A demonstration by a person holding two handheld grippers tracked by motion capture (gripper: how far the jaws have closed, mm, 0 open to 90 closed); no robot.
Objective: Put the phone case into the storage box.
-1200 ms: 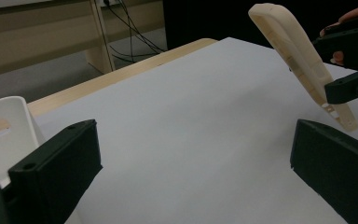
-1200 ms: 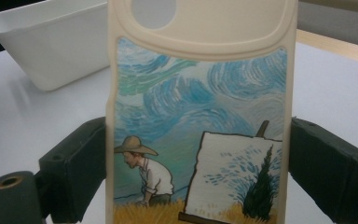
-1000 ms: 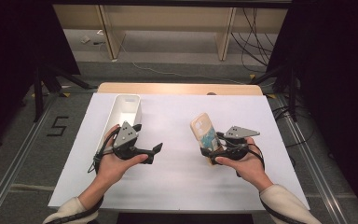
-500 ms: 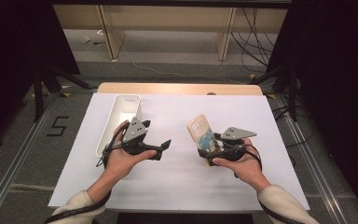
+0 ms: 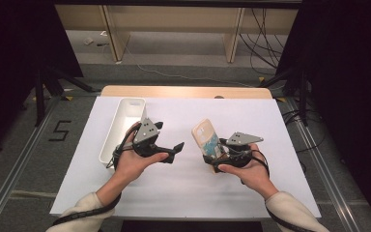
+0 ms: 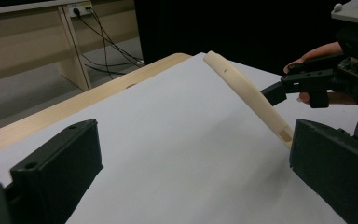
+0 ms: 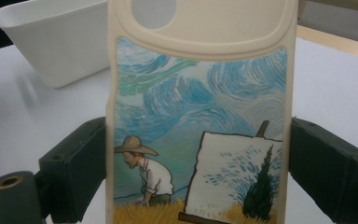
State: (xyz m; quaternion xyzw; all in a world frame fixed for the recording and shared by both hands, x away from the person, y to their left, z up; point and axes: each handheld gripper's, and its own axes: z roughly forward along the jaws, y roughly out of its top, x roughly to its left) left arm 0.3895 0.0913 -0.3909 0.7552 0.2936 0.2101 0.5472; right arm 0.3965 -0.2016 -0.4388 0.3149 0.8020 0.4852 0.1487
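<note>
Phone case stands clamped by its edges in the right gripper; left gripper, jaws wide and empty, might knock it askew.

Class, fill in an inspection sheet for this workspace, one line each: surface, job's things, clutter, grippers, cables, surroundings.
Surface: white sheet over a wooden table.
Job's things: cream phone case with a painted picture, held up off the sheet; white bin at the left, nothing visible inside.
Clutter: nothing seen on the sheet.
Grippers: right gripper fingers closed on the phone case's two side edges; left gripper fingers open, nothing between them, aimed toward the case.
Cables: black cable trailing from the left gripper along the forearm; loose leads on the floor behind.
Surroundings: pale wooden furniture legs beyond the table, dark screens at both sides.
</note>
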